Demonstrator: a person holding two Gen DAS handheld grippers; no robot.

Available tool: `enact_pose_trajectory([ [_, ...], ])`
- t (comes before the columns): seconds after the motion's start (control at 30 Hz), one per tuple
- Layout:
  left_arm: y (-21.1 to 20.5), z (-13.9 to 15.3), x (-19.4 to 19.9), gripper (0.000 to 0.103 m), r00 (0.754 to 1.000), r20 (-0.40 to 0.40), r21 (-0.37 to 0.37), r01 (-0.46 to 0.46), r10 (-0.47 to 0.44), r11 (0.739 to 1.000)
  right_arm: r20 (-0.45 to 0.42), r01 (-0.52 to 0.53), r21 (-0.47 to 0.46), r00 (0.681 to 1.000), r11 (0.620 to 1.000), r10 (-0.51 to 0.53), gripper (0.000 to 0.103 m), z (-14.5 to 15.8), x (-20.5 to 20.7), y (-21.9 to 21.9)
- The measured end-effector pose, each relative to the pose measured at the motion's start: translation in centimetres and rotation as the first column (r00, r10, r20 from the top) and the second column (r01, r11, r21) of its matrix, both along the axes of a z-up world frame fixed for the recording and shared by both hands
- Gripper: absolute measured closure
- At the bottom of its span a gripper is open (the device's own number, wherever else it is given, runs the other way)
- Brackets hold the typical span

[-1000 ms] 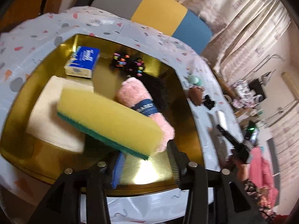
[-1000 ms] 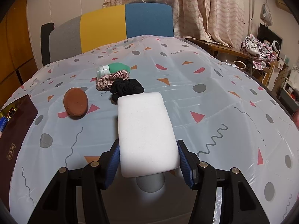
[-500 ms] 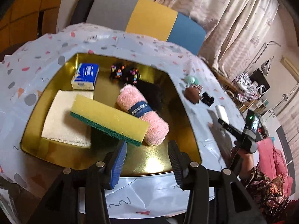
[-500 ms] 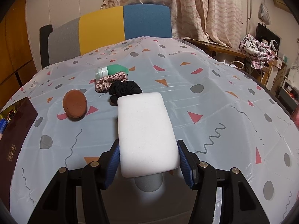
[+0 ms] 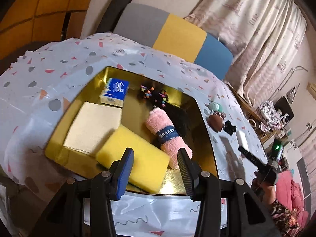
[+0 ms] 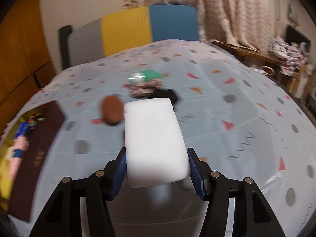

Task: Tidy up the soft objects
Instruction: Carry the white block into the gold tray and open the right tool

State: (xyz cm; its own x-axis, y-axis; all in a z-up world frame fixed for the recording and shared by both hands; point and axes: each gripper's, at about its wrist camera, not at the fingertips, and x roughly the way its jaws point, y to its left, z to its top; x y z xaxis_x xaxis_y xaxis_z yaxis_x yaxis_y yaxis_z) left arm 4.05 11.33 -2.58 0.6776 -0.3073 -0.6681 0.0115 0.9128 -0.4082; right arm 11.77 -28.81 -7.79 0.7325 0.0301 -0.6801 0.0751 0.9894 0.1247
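My left gripper [image 5: 155, 159] is open above the near edge of the gold tray [image 5: 189, 102]. A yellow sponge [image 5: 134, 161] lies flat in the tray just past its fingers, free of them. Beside it lie a pink rolled towel [image 5: 167, 134], a beige cloth [image 5: 92, 126], a blue tissue pack [image 5: 115, 91] and beaded hair ties [image 5: 153, 94]. My right gripper [image 6: 156, 162] is shut on a white sponge [image 6: 154, 138] and holds it above the table. It also shows in the left wrist view [image 5: 242, 140].
On the patterned tablecloth [image 6: 227, 122] lie a brown puff [image 6: 111, 110], a black scrunchie [image 6: 165, 94], a pink striped scrunchie [image 6: 142, 87] and a green bottle [image 6: 147, 76]. The tray's dark wall [image 6: 42, 138] is at the left. A grey, yellow and blue chair [image 6: 134, 31] stands behind the table.
The yellow sponge has dropped from my left gripper's reach and now lies flat in the tray. My left gripper pulled back and down. My right gripper swung left with the white sponge.
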Motion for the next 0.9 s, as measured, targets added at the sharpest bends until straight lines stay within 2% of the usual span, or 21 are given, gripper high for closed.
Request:
enact_pose_trajectory([
  [0.13,-1.7,0.2,0.2,0.057,0.999,0.018,0.015,0.05,-0.05,0.999,0.048,-0.124,0.044,0.991,0.991,0.122,0.044,2.9,-0.1,4.5],
  [0.23,-2.0,0.1,-0.1,0.057,0.998,0.022,0.019,0.063,-0.064,0.998,0.077,-0.232,0.054,0.971,0.971,0.228,0.044,5.0,0.2,8.4],
  [0.37,-1.6,0.2,-0.2,0.057,0.998,0.021,-0.01,0.055,-0.055,0.998,0.076,-0.373,0.074,0.927,0.925,0.368,0.043,6.7,1.0,14.3],
  [0.5,-1.1,0.7,-0.3,0.057,0.998,0.035,-0.011,0.043,-0.042,0.999,0.036,-0.45,0.143,0.892,0.881,0.45,0.043,7.1,2.4,19.0],
  [0.6,0.1,0.8,-0.1,0.057,0.999,0.031,-0.021,0.005,-0.005,1.0,0.004,-0.487,0.197,0.868,0.851,0.496,0.043,7.2,3.4,22.4],
  [0.7,1.8,0.7,-0.1,0.057,0.999,0.022,-0.024,-0.045,0.046,0.999,-0.015,-0.5,0.198,0.859,0.843,0.512,0.043,7.1,4.3,25.5],
  [0.8,3.3,0.4,0.0,0.057,0.997,0.01,-0.055,-0.082,0.083,0.995,-0.032,-0.48,0.212,0.867,0.851,0.496,0.043,6.7,5.1,27.7],
  [0.9,4.3,0.0,0.1,0.057,0.995,-0.004,-0.087,-0.104,0.104,0.991,-0.054,-0.433,0.286,0.884,0.855,0.465,0.042,6.0,6.5,29.1],
])
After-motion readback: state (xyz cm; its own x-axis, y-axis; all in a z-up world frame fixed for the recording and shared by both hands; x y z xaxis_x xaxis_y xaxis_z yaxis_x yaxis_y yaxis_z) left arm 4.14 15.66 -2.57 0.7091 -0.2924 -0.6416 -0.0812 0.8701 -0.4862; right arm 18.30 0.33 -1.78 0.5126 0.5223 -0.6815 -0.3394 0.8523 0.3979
